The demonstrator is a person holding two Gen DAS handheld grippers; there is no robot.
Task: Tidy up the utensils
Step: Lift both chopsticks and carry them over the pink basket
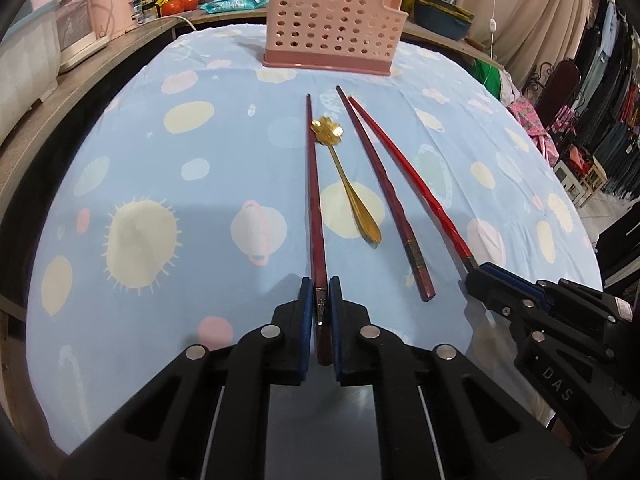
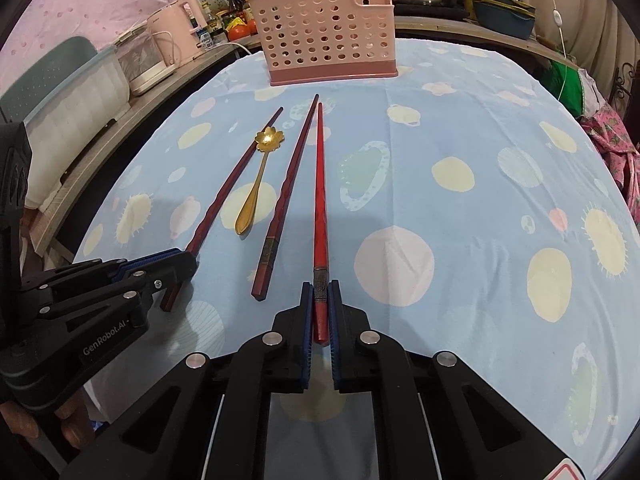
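Note:
A pink perforated utensil holder [image 1: 332, 20] [image 2: 326, 32] stands upright at the far side of the table. My left gripper [image 1: 321, 290] is shut on the thick end of a dark red chopstick [image 1: 313, 184] [image 2: 230, 184] that lies pointing at the holder. My right gripper [image 2: 320, 294] [image 1: 476, 272] is shut on the thick end of a bright red chopstick [image 2: 320, 200] [image 1: 404, 168]. Between them lie a gold flower-bowl spoon [image 1: 348, 184] [image 2: 256, 184] and a second dark red chopstick [image 1: 380, 192] [image 2: 288, 192], both free on the cloth.
The table wears a light blue cloth [image 1: 180, 184] with planet prints. A wooden counter [image 1: 80, 76] to the left and behind holds pink appliances, tomatoes, pots and bowls. Clothes racks stand at the right.

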